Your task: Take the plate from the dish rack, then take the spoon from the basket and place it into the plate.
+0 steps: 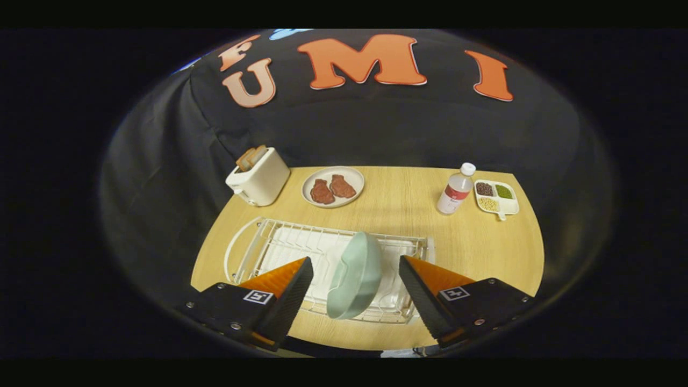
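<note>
A pale green ceramic plate [355, 275] stands on edge in the white wire dish rack [279, 244], leaning a little toward two o'clock. The wires prop it upright, which leaves its rim free for a pinch from above. The rack sits on the light wooden table [408, 201].

The claw [356, 287] is released and spread wide, one finger on each side of the plate. Neither finger touches it, and the gap is clearly broader than the plate's thickness. It holds nothing. This looks like the approach for the first step, with the plate lined up between the fingers before they close.

Beyond the rack, at eleven o'clock, stands a white toaster [259, 176] with bread in its slots. At twelve is a round plate with two reddish-brown slices [333, 186]. At one o'clock is a small clear bottle with a white cap [456, 189], beside a white divided dish of beans [496, 197]. I cannot make out the basket or the spoon.
</note>
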### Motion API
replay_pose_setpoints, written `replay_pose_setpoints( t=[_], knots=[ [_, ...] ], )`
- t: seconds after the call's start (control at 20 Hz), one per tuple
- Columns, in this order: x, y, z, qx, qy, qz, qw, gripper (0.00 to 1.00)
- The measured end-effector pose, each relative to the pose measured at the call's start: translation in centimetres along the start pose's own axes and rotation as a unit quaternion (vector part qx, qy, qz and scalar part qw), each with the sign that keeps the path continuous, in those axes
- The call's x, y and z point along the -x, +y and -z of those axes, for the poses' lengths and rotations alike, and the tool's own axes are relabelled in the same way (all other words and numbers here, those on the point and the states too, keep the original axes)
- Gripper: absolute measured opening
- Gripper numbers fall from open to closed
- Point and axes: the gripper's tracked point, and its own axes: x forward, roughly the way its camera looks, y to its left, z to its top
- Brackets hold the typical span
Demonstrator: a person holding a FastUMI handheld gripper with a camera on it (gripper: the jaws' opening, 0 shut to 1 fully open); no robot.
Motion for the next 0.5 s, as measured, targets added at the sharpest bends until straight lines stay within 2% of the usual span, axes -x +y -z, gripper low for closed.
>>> replay_pose_setpoints(
  t=[0.15, 0.3, 0.45, 0.5],
  knots=[
    [-2.3, -1.3, 2.0, 0.012, 0.063, 0.015, 0.998, 0.93],
    [-3.6, -1.4, 2.6, 0.022, 0.092, 0.016, 0.995, 0.92],
    [-4.4, -0.1, 3.5, 0.013, 0.123, 0.000, 0.992, 0.91],
    [-4.8, 0.0, 3.8, 0.010, 0.133, 0.002, 0.991, 0.88]
  ],
)
